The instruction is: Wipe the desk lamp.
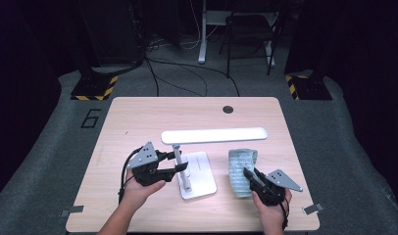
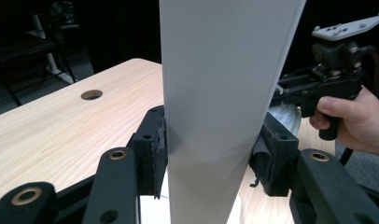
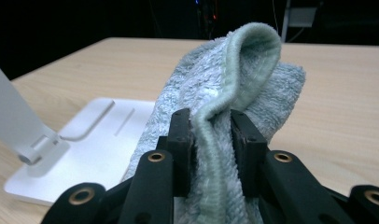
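One pale green terry cloth (image 1: 242,171) lies lower right of centre on the light wooden bench (image 1: 138,117); soft, light and limp, it is best pinched at a fold, as the right gripper (image 3: 211,140) does, fingers clenched on its raised edge. One white desk lamp (image 1: 199,169) stands centre: stiff, smooth, perhaps top-heavy. The left gripper (image 2: 208,154) clamps its flat upright.

A white desk lamp (image 1: 207,147) stands on a pale wood-grain worktop (image 1: 138,117). The terry towel (image 1: 242,169) is pale green with faint lighter stripes. Both claws are black, topped with grey plates; floor markers show yellow-black stripes (image 1: 94,88).
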A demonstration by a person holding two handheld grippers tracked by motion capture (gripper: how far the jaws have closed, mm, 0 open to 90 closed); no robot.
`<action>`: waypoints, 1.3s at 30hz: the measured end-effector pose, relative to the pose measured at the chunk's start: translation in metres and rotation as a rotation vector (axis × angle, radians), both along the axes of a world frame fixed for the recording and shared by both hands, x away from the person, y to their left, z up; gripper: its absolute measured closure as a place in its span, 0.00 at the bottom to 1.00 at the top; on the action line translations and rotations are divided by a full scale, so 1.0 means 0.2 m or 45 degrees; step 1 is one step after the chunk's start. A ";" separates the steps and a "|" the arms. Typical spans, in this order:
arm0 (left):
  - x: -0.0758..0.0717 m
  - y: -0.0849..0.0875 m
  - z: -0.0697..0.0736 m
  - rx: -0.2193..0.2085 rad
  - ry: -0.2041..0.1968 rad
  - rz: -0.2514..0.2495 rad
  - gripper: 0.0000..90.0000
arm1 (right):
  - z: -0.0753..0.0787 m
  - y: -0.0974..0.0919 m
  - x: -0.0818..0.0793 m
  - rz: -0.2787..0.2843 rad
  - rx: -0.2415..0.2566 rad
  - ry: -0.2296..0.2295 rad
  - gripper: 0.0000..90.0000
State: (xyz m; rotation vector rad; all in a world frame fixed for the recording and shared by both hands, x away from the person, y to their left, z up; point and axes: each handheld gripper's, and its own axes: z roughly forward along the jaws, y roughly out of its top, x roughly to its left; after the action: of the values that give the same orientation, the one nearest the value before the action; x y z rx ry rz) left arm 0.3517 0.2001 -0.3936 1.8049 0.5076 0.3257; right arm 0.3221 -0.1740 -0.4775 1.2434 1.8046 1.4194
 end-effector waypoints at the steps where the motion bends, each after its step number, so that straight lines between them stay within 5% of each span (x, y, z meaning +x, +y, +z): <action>1: 0.00 0.00 0.00 0.004 -0.003 -0.002 0.56 | -0.01 0.00 0.01 -0.001 -0.004 0.020 0.79; 15: 0.00 0.00 0.01 -0.017 0.014 -0.018 0.49 | -0.16 -0.02 0.10 -0.057 -0.130 0.255 0.77; 39: 0.00 0.01 0.06 0.003 -0.003 -0.052 0.49 | -0.20 -0.04 0.11 -0.108 -0.092 0.315 0.65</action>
State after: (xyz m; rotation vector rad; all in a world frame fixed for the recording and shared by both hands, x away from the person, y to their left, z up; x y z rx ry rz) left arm 0.3519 0.2021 -0.3826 1.8147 0.4687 0.3005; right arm 0.3446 -0.1820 -0.5166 1.4927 1.9193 1.1862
